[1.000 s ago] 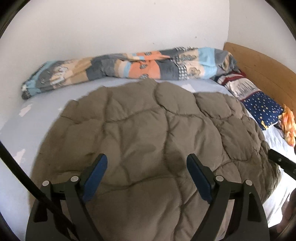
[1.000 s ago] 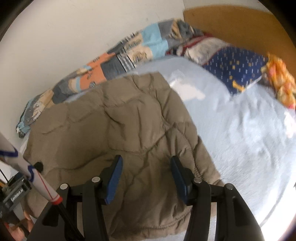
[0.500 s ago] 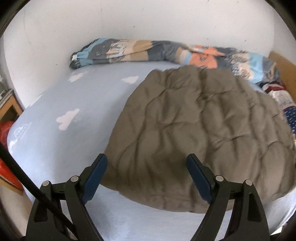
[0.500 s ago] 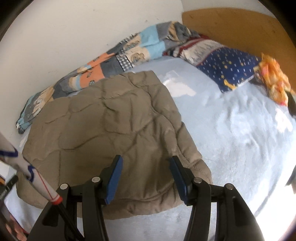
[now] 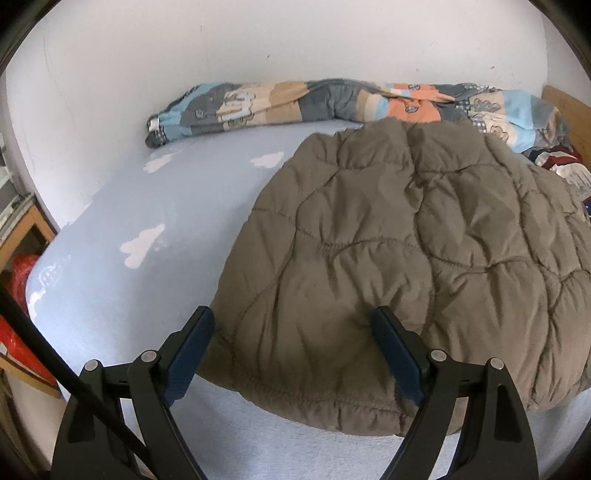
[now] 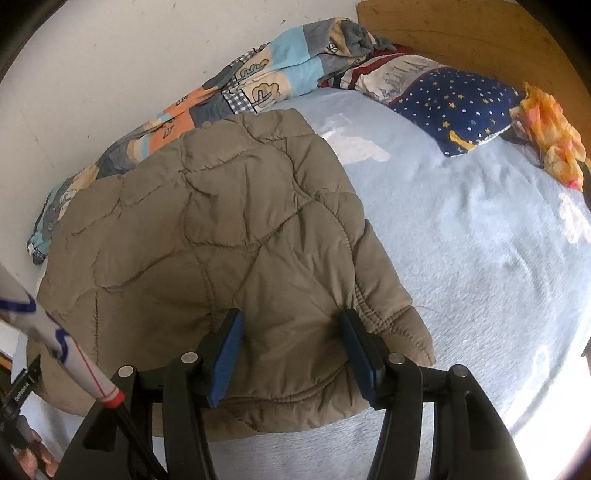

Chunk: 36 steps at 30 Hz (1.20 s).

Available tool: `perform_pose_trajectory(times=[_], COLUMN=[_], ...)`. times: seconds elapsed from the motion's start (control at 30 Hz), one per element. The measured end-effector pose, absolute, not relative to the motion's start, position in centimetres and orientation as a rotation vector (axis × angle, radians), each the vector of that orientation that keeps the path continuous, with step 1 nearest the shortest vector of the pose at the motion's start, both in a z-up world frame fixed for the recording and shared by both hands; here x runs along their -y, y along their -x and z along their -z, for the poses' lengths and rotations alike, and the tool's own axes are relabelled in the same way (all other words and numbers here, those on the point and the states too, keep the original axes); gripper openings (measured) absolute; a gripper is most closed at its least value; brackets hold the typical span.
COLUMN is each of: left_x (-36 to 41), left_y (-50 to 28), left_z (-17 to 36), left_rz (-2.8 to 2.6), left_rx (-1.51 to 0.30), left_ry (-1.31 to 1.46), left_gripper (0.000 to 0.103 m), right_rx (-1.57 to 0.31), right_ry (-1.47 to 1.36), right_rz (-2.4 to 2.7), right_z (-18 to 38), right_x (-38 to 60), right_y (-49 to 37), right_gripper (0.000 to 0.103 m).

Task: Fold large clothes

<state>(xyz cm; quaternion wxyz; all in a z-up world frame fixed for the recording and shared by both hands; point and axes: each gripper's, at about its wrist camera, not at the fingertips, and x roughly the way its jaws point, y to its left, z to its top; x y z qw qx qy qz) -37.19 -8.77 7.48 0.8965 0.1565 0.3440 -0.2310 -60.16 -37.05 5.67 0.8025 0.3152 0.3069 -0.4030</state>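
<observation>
A large olive-brown quilted jacket (image 5: 406, 243) lies spread flat on the light-blue bed sheet (image 5: 147, 258). It also shows in the right wrist view (image 6: 221, 236). My left gripper (image 5: 293, 347) is open and empty, over the jacket's near left hem. My right gripper (image 6: 291, 347) is open and empty, over the jacket's near right corner. Whether the fingertips touch the fabric I cannot tell.
A rolled patchwork blanket (image 5: 314, 103) lies along the white wall at the back. A star-print pillow (image 6: 458, 107) and an orange cloth (image 6: 554, 136) lie by the wooden headboard (image 6: 461, 29). A wooden shelf with a red item (image 5: 22, 258) stands left of the bed.
The left gripper swung left, then back toward the jacket's near left hem. The right gripper backed off to the jacket's near right corner. Both stayed open.
</observation>
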Motion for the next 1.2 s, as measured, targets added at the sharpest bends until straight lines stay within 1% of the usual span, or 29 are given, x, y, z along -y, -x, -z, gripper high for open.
perform_pose_trajectory(times=[0.17, 0.3, 0.57, 0.73, 0.93, 1.2], left_x=[8.6, 9.3, 10.9, 11.6, 11.7, 11.8], left_y=[39.3, 40.5, 41.6, 41.3, 41.2, 41.2], left_z=[-9.1, -9.5, -8.9, -7.8, -7.8, -7.9], left_rz=[0.489, 0.512, 0.557, 0.56, 0.561, 0.56], left_rx=[-0.597, -0.545, -0.553, -0.587, -0.589, -0.582], left_ry=[-0.346, -0.378, -0.422, -0.443, -0.442, -0.44], left_gripper=[0.087, 0.087, 0.087, 0.087, 0.087, 0.087], right_rx=[-0.597, -0.554, -0.621, -0.671, -0.685, -0.683], right_ry=[-0.558, -0.466, -0.426, -0.456, -0.469, -0.453], right_rz=[0.9, 0.841, 0.762, 0.753, 0.751, 0.759], right_z=[-8.1, -9.5, -8.4, -6.9, -6.4, -6.7], right_x=[35.3, 33.1, 31.6, 32.1, 32.5, 32.3], right_y=[59.8, 58.9, 57.0, 56.3, 56.0, 56.1], right_gripper=[0.059, 0.059, 0.059, 0.06, 0.062, 0.063])
